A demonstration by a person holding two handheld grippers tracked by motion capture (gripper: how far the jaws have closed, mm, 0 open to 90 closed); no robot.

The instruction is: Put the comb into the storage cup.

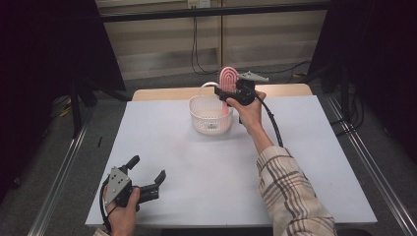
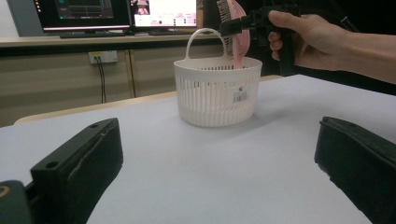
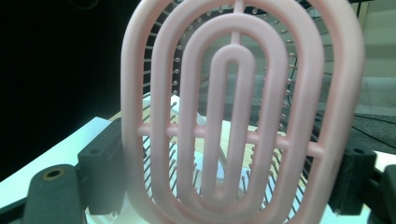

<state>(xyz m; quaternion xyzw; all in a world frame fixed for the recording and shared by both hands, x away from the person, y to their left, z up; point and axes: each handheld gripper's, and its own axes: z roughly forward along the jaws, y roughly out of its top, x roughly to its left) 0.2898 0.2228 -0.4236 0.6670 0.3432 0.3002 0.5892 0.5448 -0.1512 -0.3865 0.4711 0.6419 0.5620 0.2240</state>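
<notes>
A white table [image 1: 196,162] bears a white slotted basket [image 1: 210,117] near its far edge. Above the basket, the right gripper [image 1: 227,92] clasps an upright pink vented hairbrush [image 1: 228,78], handle dipping inside. Well nearer than the basket, the left gripper [image 1: 147,173] rests, jaws spread and empty.

**Around the work**

White surface [image 1: 196,162] on a wooden top, tan strip [image 1: 162,93] bare along the far edge. Grey floor [image 1: 388,162] to either side, metal rails [image 1: 59,177] running along it. Black cables [image 1: 195,44] hanging down the beige wall [image 1: 157,44] behind. In the left gripper view, two lit monitors [image 2: 116,13] on a shelf, wall socket [image 2: 102,57] below them.
</notes>
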